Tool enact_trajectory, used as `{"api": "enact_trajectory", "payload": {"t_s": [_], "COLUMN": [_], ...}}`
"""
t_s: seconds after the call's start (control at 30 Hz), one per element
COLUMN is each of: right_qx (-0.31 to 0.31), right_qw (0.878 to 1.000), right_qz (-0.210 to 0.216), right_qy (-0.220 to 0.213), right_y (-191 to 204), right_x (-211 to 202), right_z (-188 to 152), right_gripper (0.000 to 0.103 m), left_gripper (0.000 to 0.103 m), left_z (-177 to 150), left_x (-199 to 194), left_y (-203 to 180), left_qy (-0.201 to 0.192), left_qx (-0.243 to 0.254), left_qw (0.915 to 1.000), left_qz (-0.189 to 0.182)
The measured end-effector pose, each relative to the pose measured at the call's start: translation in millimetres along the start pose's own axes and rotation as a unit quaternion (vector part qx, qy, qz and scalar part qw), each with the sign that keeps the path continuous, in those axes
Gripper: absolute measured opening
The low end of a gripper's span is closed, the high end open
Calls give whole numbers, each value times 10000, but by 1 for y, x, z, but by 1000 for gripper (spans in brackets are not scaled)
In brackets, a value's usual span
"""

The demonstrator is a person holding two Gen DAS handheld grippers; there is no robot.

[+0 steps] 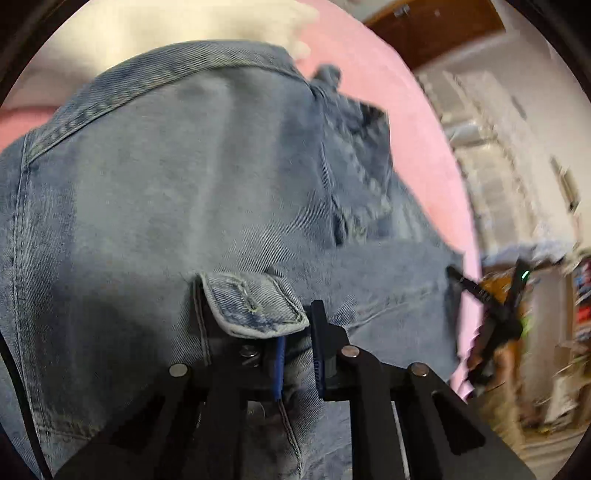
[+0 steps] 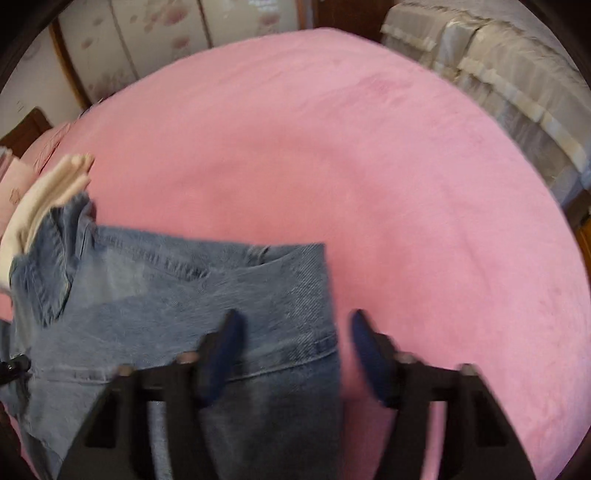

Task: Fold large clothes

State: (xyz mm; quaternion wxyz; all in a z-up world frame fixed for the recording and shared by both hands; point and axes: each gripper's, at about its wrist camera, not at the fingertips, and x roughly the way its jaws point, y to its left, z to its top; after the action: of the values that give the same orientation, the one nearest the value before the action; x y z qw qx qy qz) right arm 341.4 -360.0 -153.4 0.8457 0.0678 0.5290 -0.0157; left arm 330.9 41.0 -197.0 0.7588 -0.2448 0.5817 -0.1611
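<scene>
A pair of light blue denim jeans [image 1: 166,184] lies on a pink bed cover [image 1: 417,147]. My left gripper [image 1: 258,317] is shut on a hemmed corner of the jeans, which sticks up between the pads. In the right wrist view the jeans [image 2: 184,288] spread across the lower left of the pink cover [image 2: 369,166]. My right gripper [image 2: 295,332] is open just above the jeans' right edge, with denim between and under its fingers. The right gripper also shows in the left wrist view [image 1: 491,314] at the jeans' far edge.
A folded cream garment [image 2: 48,192] lies at the left beyond the jeans and also shows in the left wrist view [image 1: 166,26]. A beige padded headboard [image 2: 517,92] runs along the right. Wardrobe doors [image 2: 147,37] stand behind the bed.
</scene>
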Motion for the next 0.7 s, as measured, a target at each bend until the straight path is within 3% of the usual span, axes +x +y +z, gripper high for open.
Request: {"api": "enact_trajectory", "payload": {"t_s": [0.03, 0.07, 0.2, 0.3, 0.4, 0.43, 0.57, 0.63, 0.7], "right_qx": [-14, -44, -160, -154, -76, 5, 149, 199, 270], "right_qw": [10000, 9999, 9988, 9961, 9900, 9895, 9958, 9957, 9952], "right_qz": [9, -41, -195, -209, -344, -369, -689, -738, -826], "right_qy": [-30, -103, -426, -842, -1362, -1400, -576, -531, -446], "right_y": [1, 2, 3, 3, 1, -2, -12, -12, -12], "right_x": [1, -1, -12, -31, -46, -44, 4, 1, -9], "right_z": [-2, -4, -12, -13, -12, -12, -15, -12, -9], "right_gripper": [40, 31, 13, 11, 11, 11, 13, 22, 42], "left_gripper": [4, 3, 1, 1, 1, 1, 3, 3, 5], "left_z": [-3, -4, -9, -13, -21, -22, -19, -19, -16], "left_x": [1, 2, -16, -33, -44, -38, 15, 9, -3], "left_y": [-7, -16, -43, -69, -85, -83, -39, -28, -24], "left_qy": [-36, -158, -997, -1670, -2292, -2209, -877, -934, -799], "left_qx": [170, 330, 836, 1308, 1849, 1892, 1086, 871, 608], "left_qw": [9998, 9989, 9881, 9716, 9462, 9474, 9813, 9868, 9916], "left_qz": [132, 286, 816, 1047, 1338, 1334, 1325, 998, 817]}}
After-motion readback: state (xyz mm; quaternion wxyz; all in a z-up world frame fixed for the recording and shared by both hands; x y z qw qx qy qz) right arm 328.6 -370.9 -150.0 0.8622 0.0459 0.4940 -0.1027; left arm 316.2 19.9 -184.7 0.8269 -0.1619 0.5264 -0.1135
